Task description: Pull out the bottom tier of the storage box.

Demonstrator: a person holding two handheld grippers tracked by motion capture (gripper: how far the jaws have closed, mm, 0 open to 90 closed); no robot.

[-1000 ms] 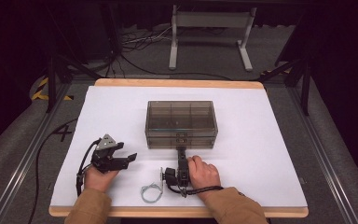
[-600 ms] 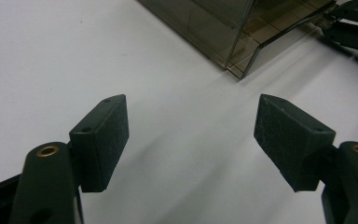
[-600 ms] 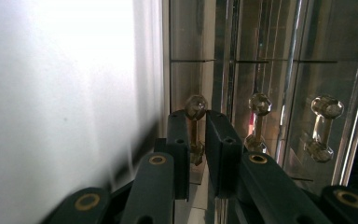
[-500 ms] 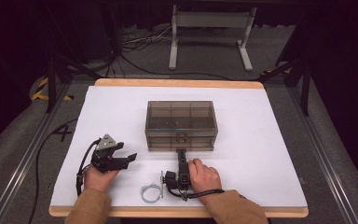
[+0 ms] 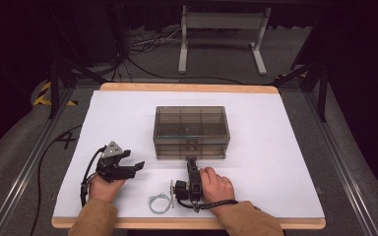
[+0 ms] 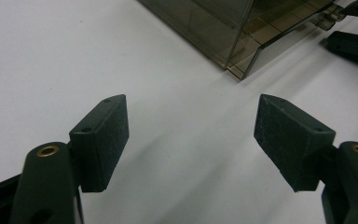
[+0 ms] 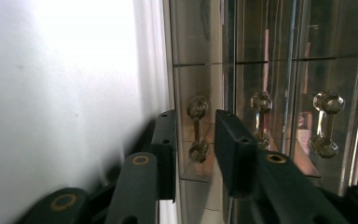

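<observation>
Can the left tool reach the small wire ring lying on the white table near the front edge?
Probably yes. The left tool is open and holds nothing, and the small silver wire ring lies close by on the white table, with bare surface between them.

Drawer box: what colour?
Smoky translucent brown drawer box, clearest in the high view.

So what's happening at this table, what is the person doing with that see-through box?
A person sits at a white table with a gripper in each hand. The right gripper is turned on its side at the front of a smoky clear drawer box, its jaws either side of the bottom drawer's small handle. They have just been opening and are not pressing on it. The left gripper rests open beside the box, holding nothing. A small wire ring lies near the table's front edge.
</observation>
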